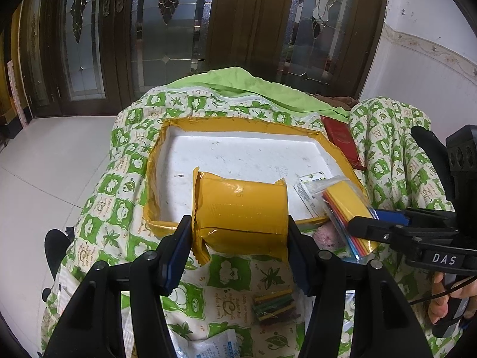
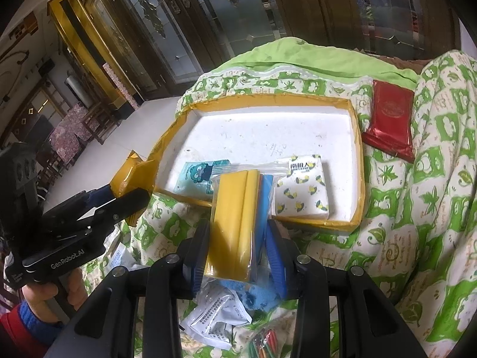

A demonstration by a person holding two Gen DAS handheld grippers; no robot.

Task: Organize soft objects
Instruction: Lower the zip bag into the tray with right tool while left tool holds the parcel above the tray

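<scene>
Both hands mid-carry. Left gripper clamped on yellow foil packet; right gripper clamped on zip bag of coloured sheets. Foam tray just ahead of both; next move likely lower in, release.

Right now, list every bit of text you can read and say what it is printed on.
"DAS": on the right gripper body.
"GenRobot.AI": on the left gripper body.
White tissue pack: dark characters, unreadable.
White sachet: print too small.
Red packet: emblem blurred.
Green-print cloth: script illegible.
</scene>
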